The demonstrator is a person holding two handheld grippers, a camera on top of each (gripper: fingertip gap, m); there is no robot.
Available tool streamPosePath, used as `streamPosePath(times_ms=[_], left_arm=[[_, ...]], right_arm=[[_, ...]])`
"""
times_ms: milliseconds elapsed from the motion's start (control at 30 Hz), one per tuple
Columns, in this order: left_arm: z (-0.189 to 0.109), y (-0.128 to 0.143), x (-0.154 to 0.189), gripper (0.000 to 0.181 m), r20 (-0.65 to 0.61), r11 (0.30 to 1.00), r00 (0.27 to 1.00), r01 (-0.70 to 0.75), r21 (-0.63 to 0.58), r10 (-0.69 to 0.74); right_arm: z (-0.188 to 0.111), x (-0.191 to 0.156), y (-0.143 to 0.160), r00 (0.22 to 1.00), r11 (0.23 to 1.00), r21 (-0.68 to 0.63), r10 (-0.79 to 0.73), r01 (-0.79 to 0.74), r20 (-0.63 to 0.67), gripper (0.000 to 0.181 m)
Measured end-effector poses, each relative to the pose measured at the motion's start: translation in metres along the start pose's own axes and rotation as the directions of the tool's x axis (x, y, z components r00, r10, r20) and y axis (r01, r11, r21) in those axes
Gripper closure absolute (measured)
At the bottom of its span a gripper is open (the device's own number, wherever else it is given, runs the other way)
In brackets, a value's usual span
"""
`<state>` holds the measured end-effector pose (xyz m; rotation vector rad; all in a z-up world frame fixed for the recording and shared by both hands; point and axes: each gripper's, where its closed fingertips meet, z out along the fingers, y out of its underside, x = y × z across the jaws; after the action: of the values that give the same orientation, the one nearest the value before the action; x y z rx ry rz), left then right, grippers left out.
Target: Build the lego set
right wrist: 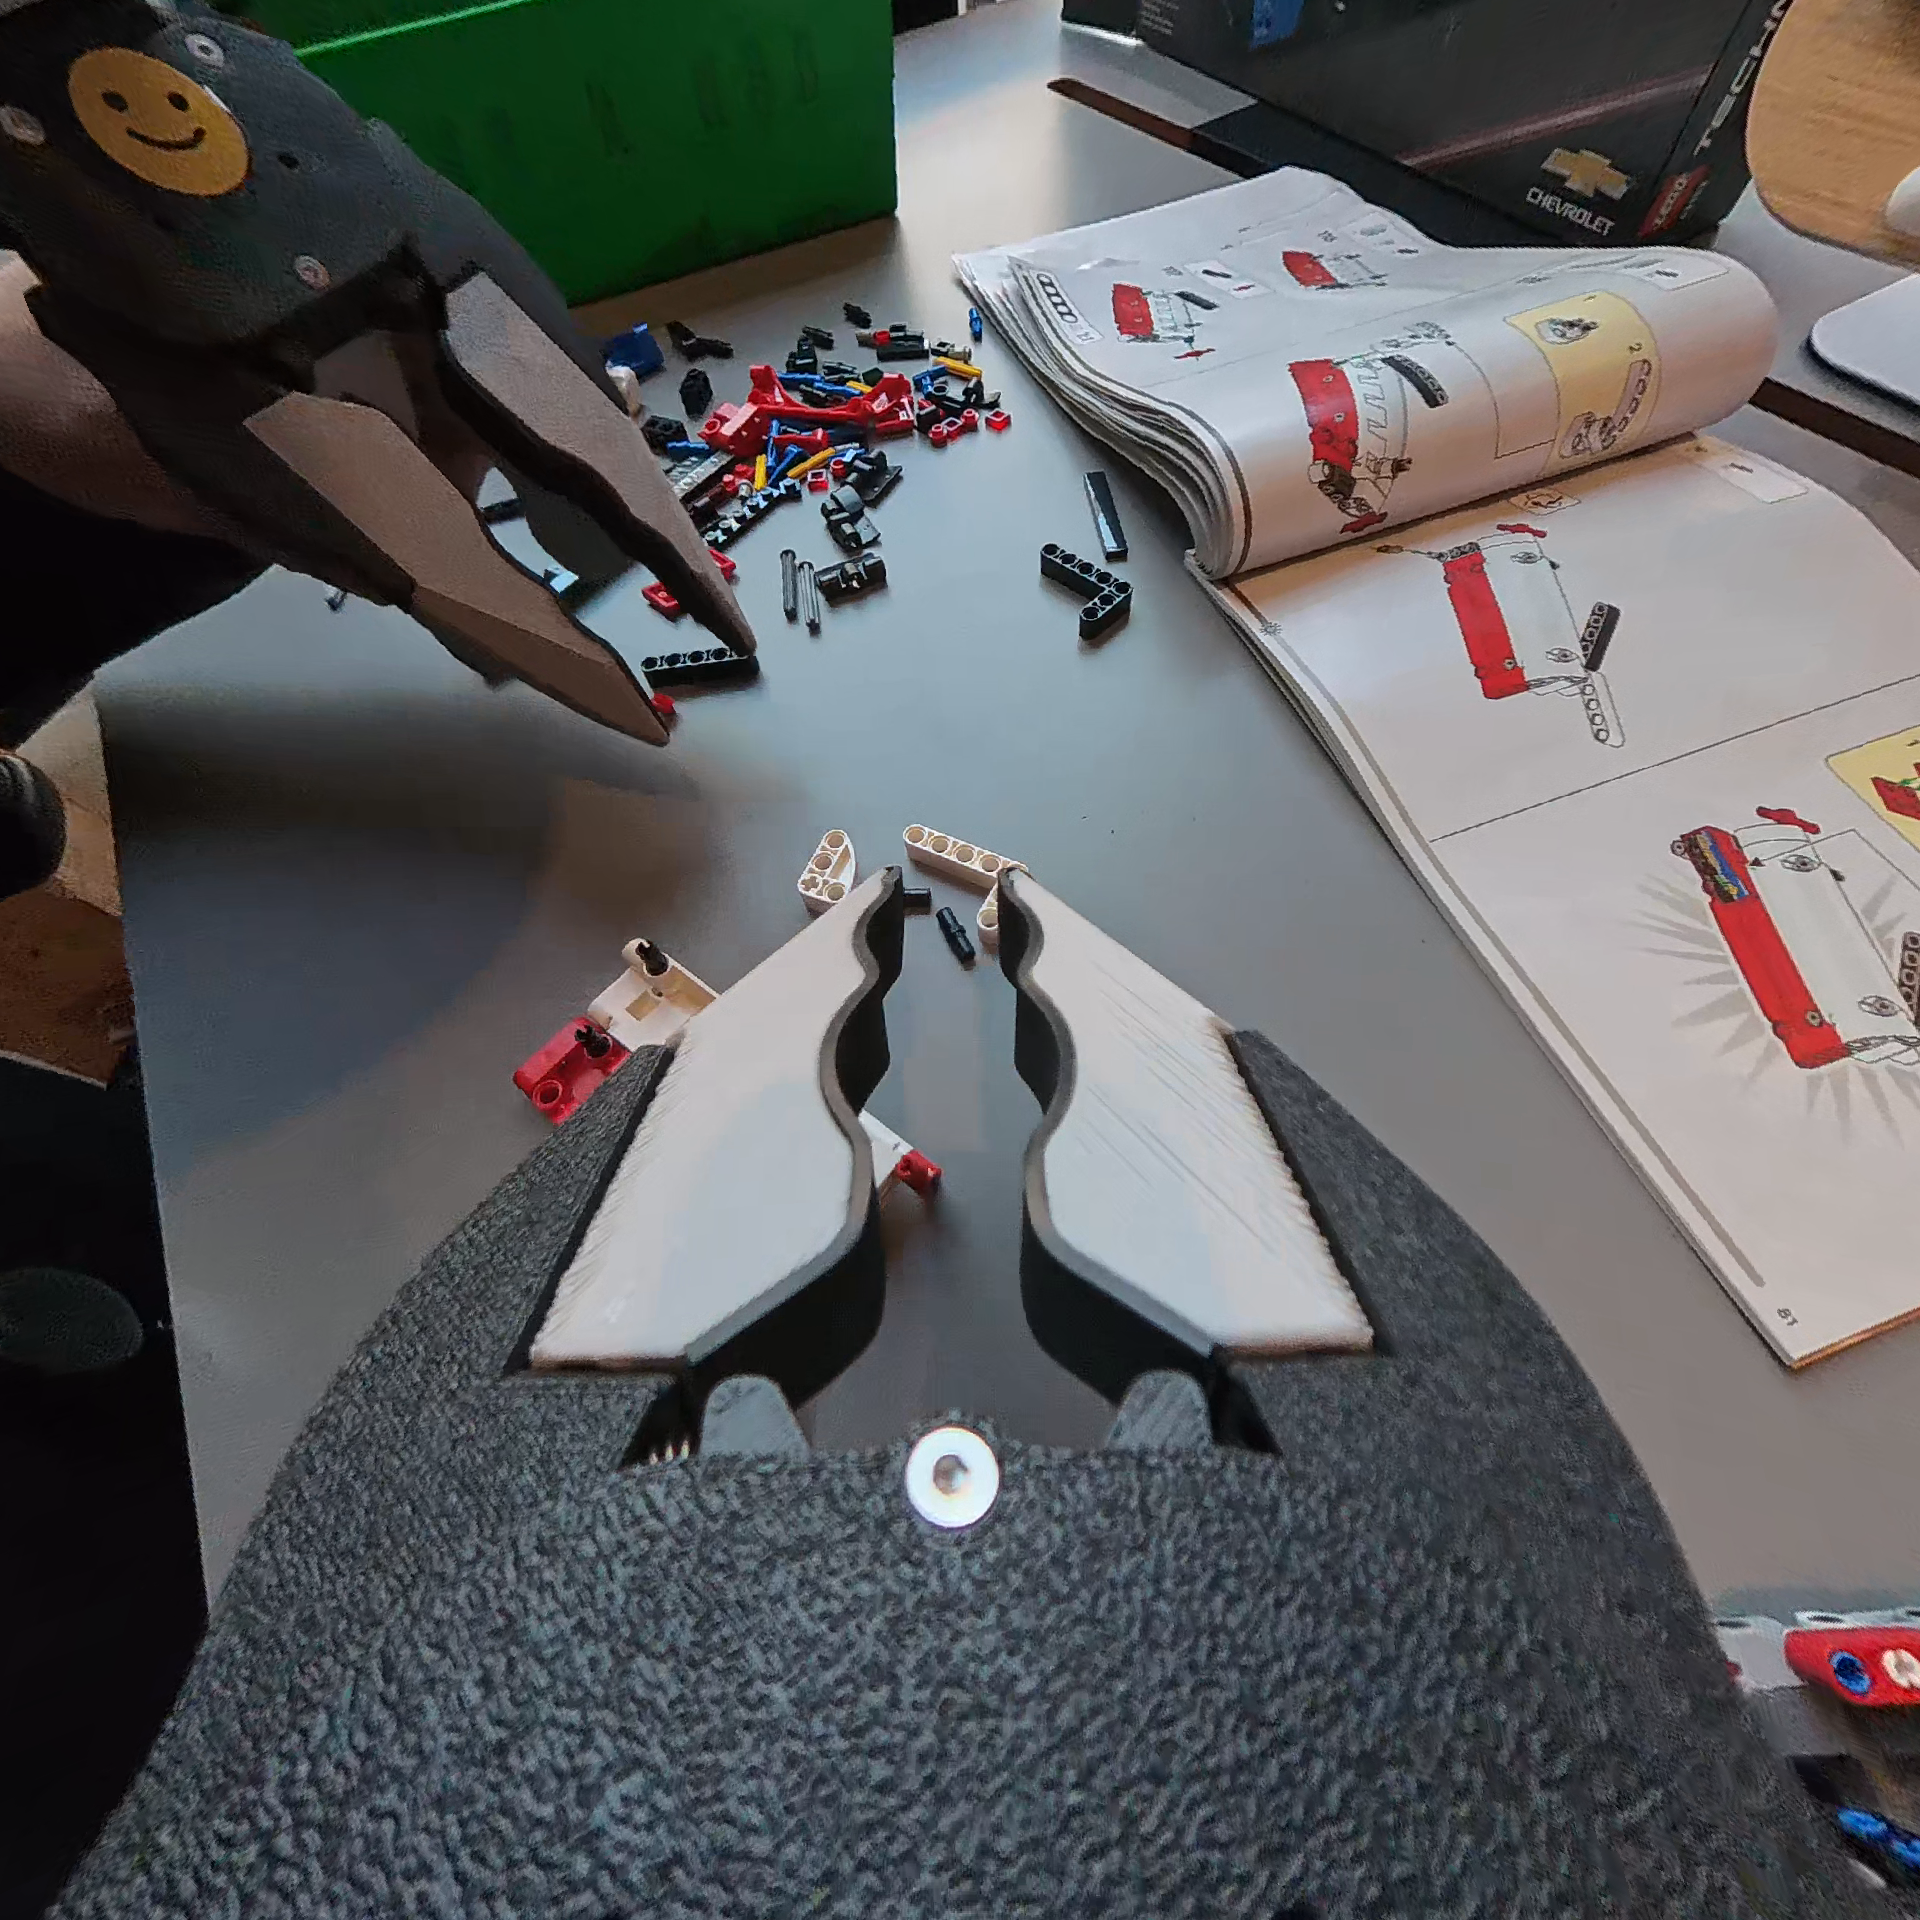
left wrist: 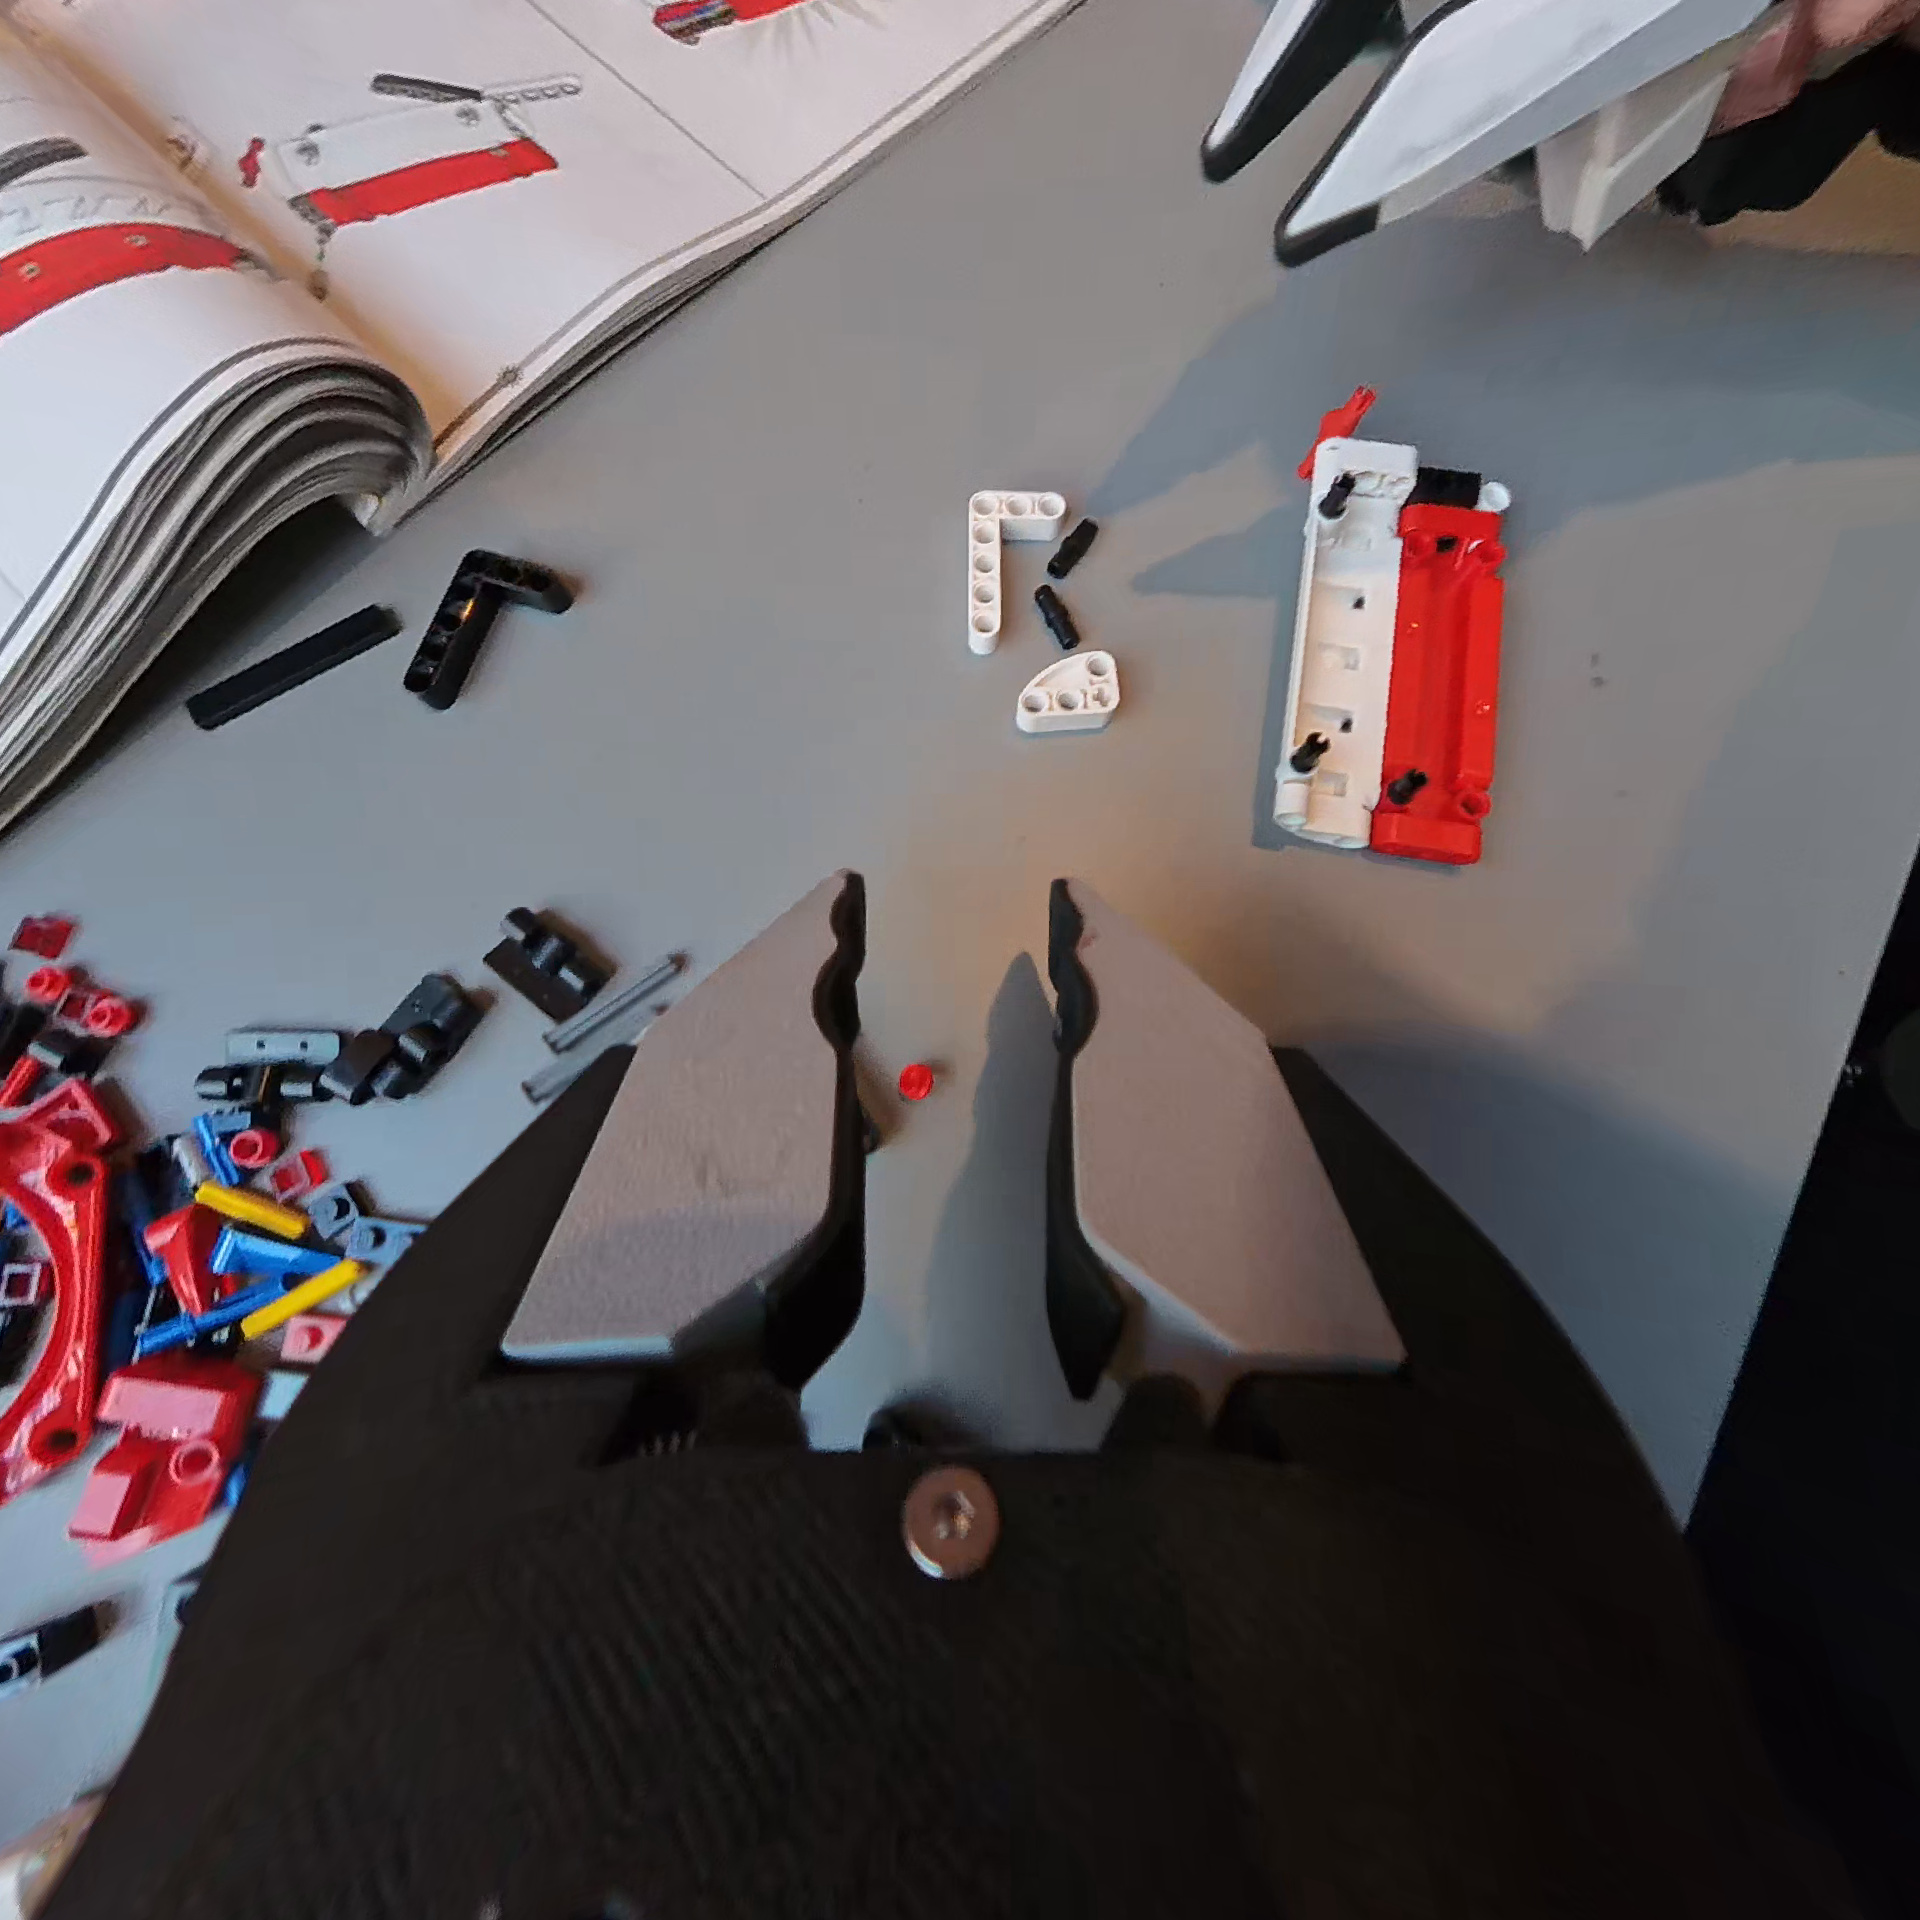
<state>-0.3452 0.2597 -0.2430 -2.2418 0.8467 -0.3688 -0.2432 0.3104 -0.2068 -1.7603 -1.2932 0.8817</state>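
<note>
White pieces: two at 12 o'clock, an L-beam [left wrist: 1003, 566] and a small curved plate [left wrist: 1070, 691], two black pins [left wrist: 1065, 582] between. Left gripper [left wrist: 954, 904] and right gripper [right wrist: 945, 883] both parted, empty.

The left gripper [left wrist: 956, 899] is hovering over the table's middle, its 2 fingers parted and gripping nothing. The right gripper [right wrist: 948, 883] is hanging nearby, its jaws likewise apart, tips pointing downward and empty.
</note>
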Motion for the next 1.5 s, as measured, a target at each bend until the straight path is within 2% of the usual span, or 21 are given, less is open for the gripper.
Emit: streamPosePath(times_ms=[133,433,933,1500], left_arm=[[-0.004,0.006,-0.001,0.151,0.012,1.000,1.000,0.023,0.014,-0.023],[-0.006,-0.003,0.011,0.153,0.010,0.997,1.000,0.021,0.079,-0.022],[0.005,0.007,0.033,0.154,-0.016,0.999,1.000,-0.008,0.048,0.009],[0.015,0.005,0.053,0.157,-0.062,0.998,0.997,-0.049,0.036,0.051]], right_arm=[[-0.006,0.004,0.000,0.999,1.000,0.012,0.010,-0.009,-0.034,0.164],[-0.018,-0.002,-0.004,0.997,0.997,0.082,0.020,-0.014,-0.068,0.166],[-0.064,-0.004,0.028,0.988,0.999,0.031,0.019,-0.015,-0.151,0.166],[-0.046,-0.022,0.055,0.997,0.998,-0.063,-0.023,0.019,-0.078,0.166]])
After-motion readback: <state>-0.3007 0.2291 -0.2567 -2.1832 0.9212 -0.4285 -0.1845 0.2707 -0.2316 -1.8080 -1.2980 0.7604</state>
